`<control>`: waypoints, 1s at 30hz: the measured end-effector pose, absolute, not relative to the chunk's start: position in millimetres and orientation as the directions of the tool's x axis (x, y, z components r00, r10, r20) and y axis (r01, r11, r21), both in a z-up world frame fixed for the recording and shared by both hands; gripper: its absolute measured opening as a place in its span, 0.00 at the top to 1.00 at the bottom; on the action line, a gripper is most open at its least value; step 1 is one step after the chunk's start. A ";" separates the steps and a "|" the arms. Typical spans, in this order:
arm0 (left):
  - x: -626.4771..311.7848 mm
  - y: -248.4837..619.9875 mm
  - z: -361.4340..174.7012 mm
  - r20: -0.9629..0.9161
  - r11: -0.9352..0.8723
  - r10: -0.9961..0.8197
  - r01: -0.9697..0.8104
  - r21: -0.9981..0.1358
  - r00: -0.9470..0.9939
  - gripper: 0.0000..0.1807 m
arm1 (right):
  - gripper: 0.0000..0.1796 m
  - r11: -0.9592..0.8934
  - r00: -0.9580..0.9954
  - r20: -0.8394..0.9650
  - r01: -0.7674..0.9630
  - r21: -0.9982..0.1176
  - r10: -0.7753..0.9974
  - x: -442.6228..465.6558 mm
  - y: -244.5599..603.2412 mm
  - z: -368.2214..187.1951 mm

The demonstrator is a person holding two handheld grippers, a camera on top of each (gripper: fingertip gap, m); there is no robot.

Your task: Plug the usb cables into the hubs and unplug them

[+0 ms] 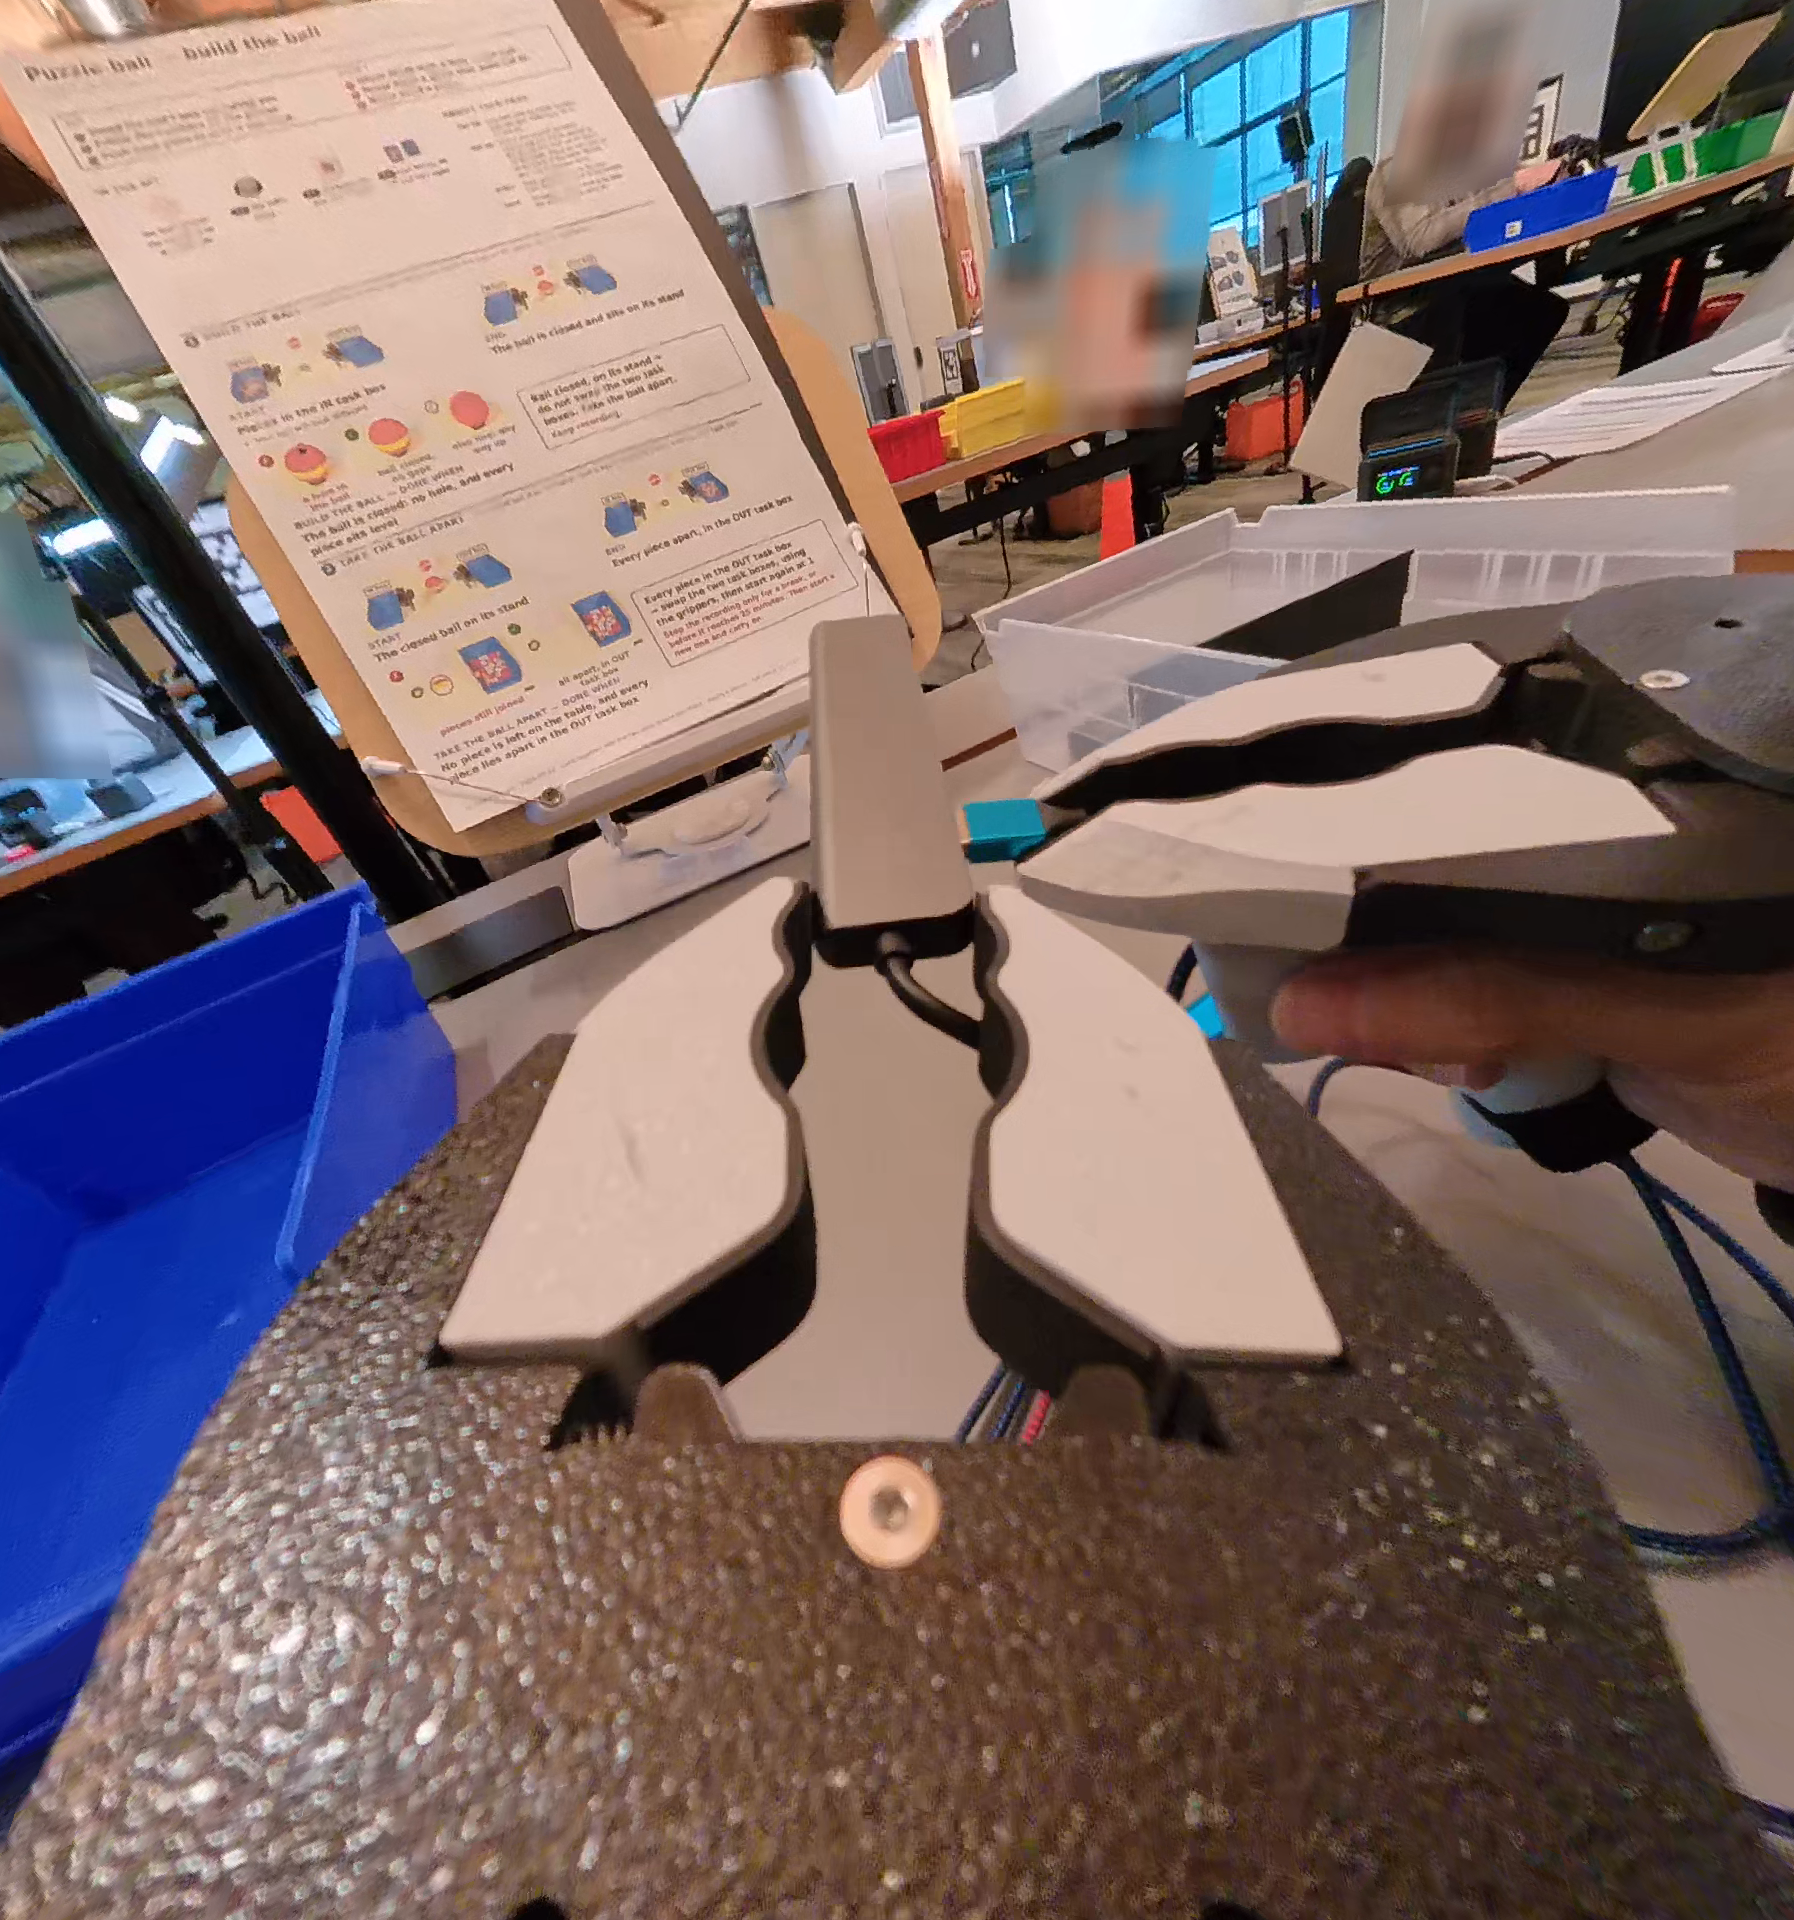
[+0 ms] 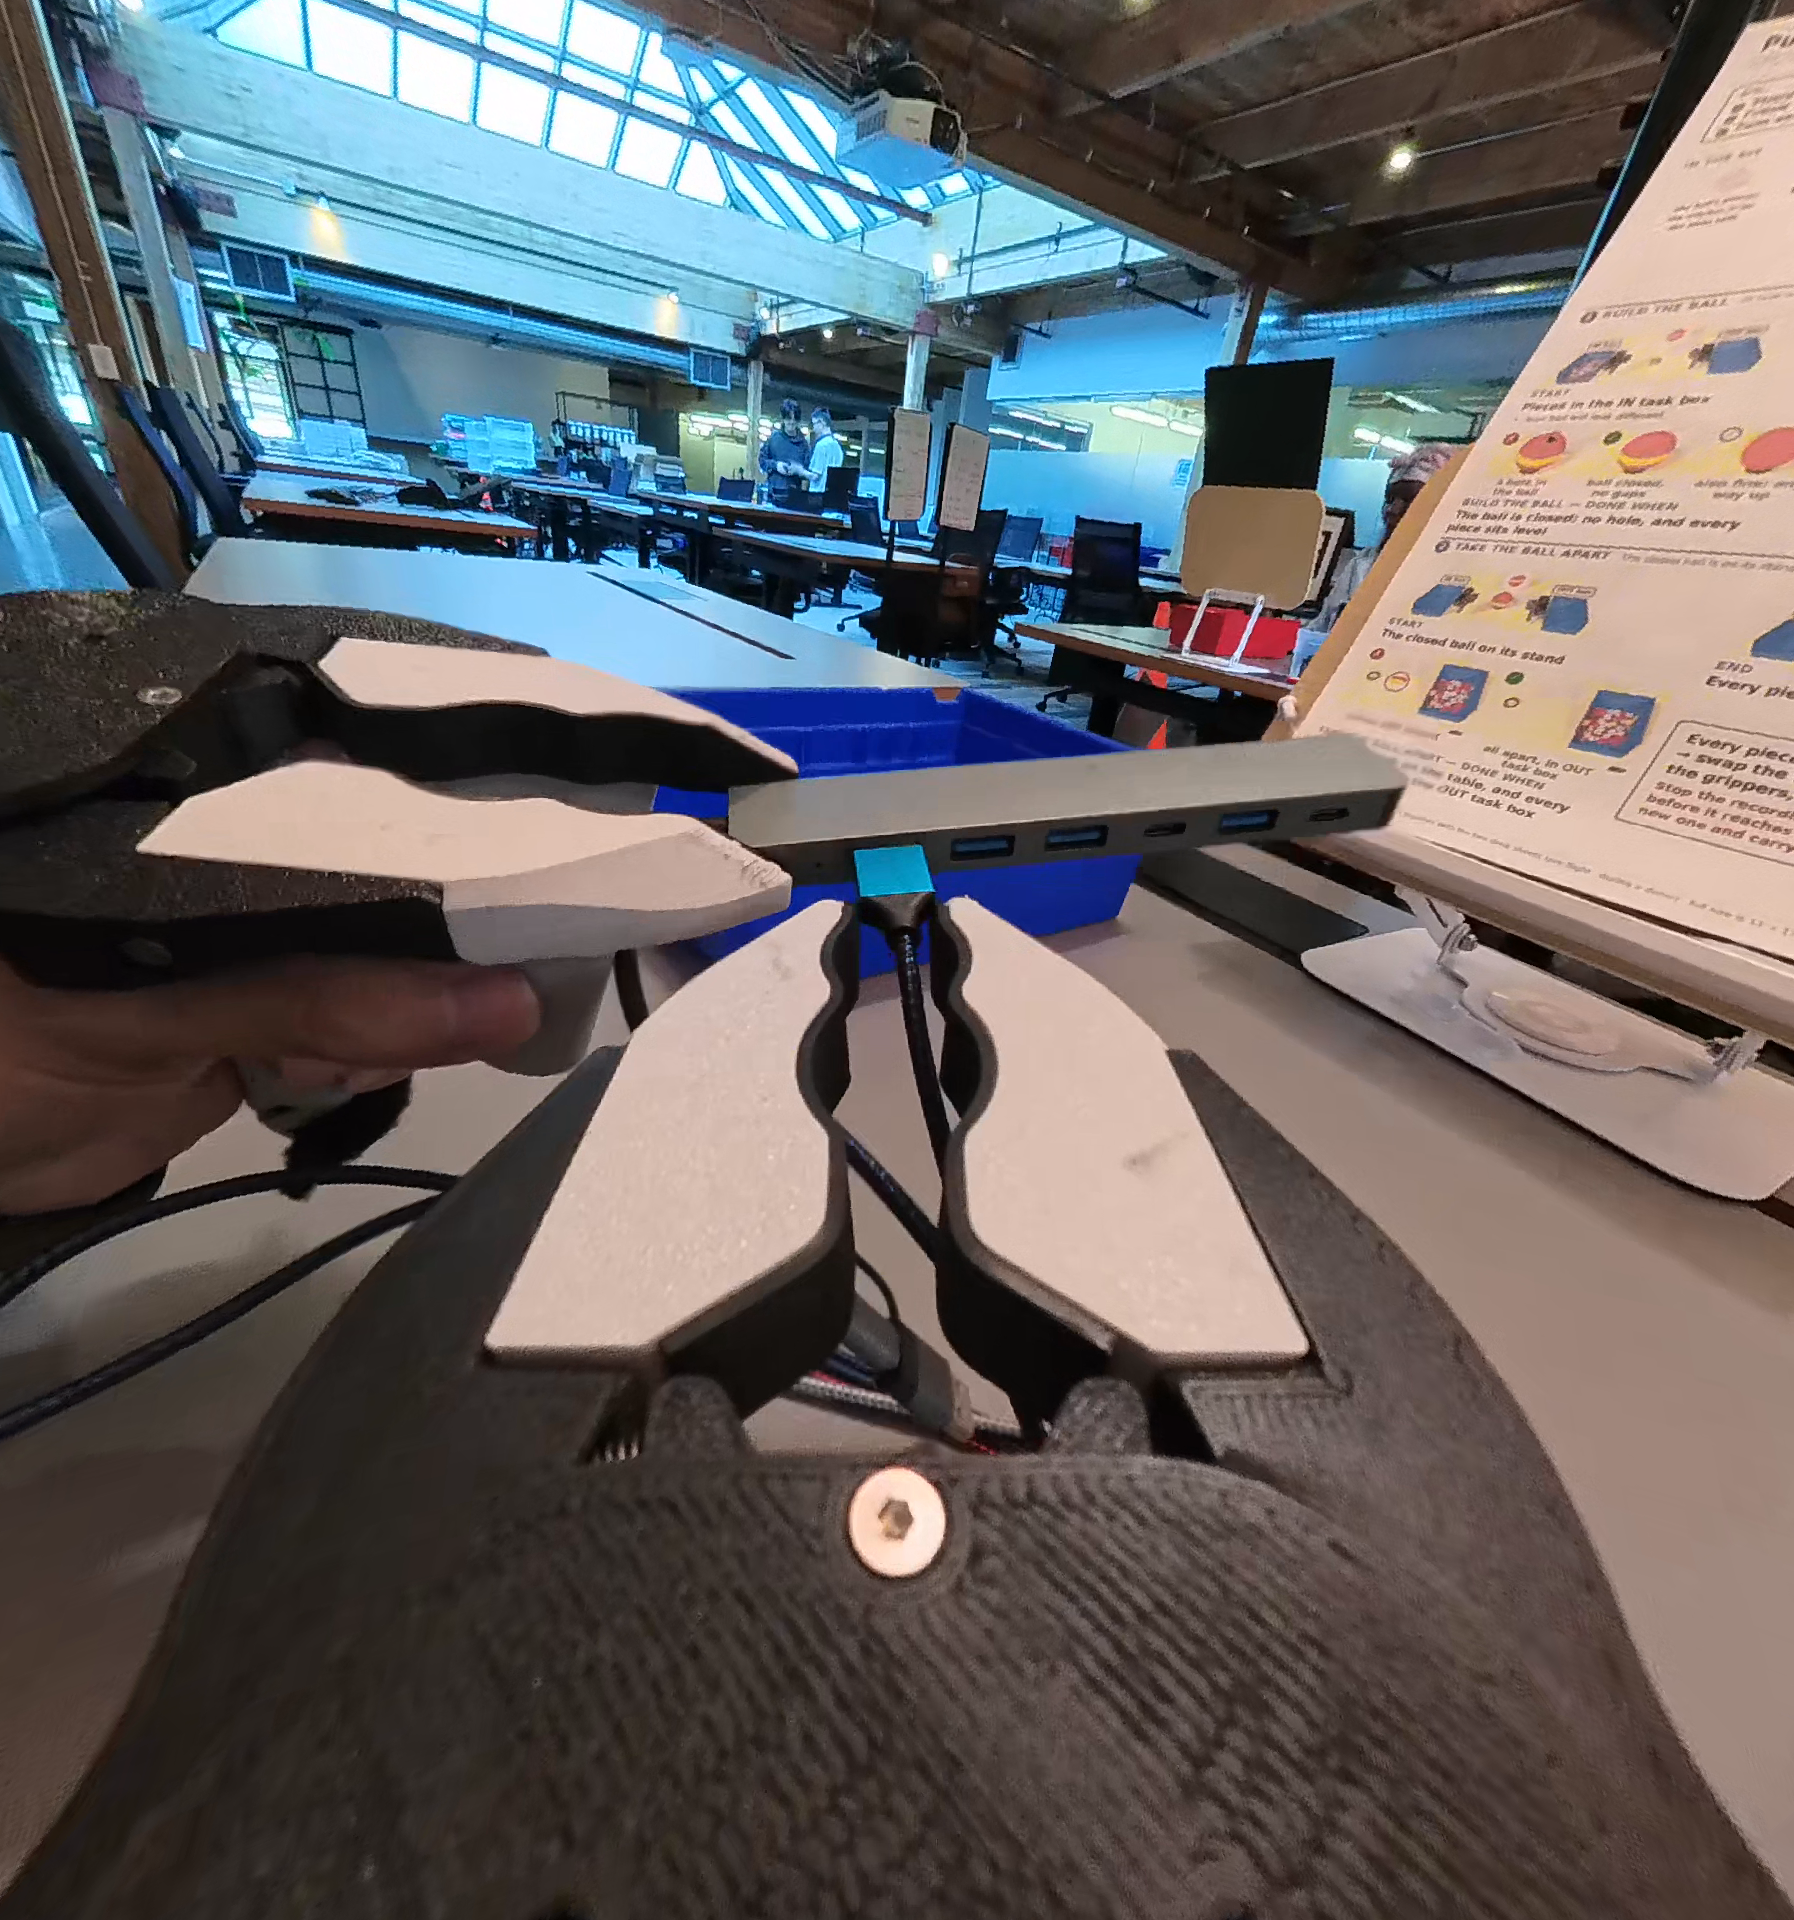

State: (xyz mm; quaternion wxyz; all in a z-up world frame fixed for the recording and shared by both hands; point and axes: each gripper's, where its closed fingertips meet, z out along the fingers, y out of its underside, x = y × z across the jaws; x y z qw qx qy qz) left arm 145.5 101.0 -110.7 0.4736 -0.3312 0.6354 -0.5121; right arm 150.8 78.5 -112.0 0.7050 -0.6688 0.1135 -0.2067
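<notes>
A grey USB hub (image 1: 877, 769) (image 2: 1069, 795) is held in the air above the table. My left gripper (image 1: 888, 904) (image 2: 784, 826) is shut on its cable end, where a black cord (image 1: 924, 987) leaves it. My right gripper (image 2: 893, 920) (image 1: 1033, 836) is shut on a dark braided cable just behind its teal USB plug (image 2: 893, 871) (image 1: 1002, 831). The teal housing meets the hub's port side at the port nearest my left gripper. The plug's metal tip is hidden. Several other ports (image 2: 1075, 836) along the hub are empty.
A blue bin (image 1: 145, 1195) (image 2: 872, 738) stands behind the hub. An instruction sheet on a stand (image 1: 457, 416) (image 2: 1651, 623) rises at the table's far side. A clear plastic tray (image 1: 1288, 582) sits beyond the right gripper. Loose cables (image 1: 1755, 1403) (image 2: 145, 1247) trail on the table.
</notes>
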 end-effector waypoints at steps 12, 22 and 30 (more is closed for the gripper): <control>143.8 104.3 -100.8 -0.269 0.228 -0.923 0.171 -0.959 -0.276 0.84 | 0.93 0.029 0.883 0.085 0.110 -0.993 -0.461 146.9 81.8 -109.4; 146.5 109.0 -110.0 -0.204 0.173 -0.936 0.130 -0.976 -0.287 0.84 | 0.92 0.040 0.861 0.110 0.150 -0.988 -0.497 147.4 84.3 -113.8; 149.5 106.0 -122.0 -0.042 0.037 -0.942 0.021 -0.999 -0.333 0.84 | 0.92 0.039 0.829 0.112 0.159 -0.986 -0.548 150.4 83.6 -117.2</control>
